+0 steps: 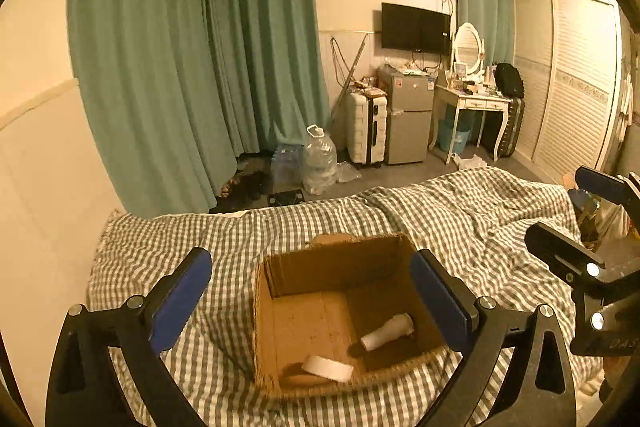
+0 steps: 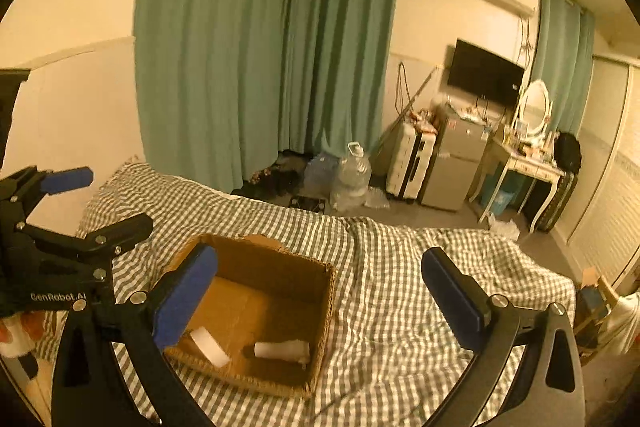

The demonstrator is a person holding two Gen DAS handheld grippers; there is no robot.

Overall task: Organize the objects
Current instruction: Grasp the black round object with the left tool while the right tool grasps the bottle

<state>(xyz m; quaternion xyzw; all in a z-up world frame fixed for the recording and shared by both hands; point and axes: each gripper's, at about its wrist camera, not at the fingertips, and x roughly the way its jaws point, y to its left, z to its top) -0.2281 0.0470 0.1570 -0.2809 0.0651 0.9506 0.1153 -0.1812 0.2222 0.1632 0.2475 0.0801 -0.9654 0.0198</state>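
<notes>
We see an open cardboard box resting on a bed covered by a green-and-white checked blanket. Inside the box lie two white things: a small white bottle on its side toward the box's right wall, and a flat white roll-like piece against the box's near wall. In the right wrist view the same box sits left of centre, the bottle and the flat white piece both at its near end. Our left gripper hovers above the box with its blue-padded fingers spread wide, one finger on each side of the box, holding nothing. Our right gripper is likewise wide open and empty, its left finger over the box's near left corner and its right finger over the bare blanket. From each camera we glimpse the other gripper at the frame edge, beside the box. Beyond the box, past the foot of the bed, teal curtains hang to the floor, with large water jugs, a white suitcase, a small grey fridge, a wall-mounted television and a white dressing table with an oval mirror.
</notes>
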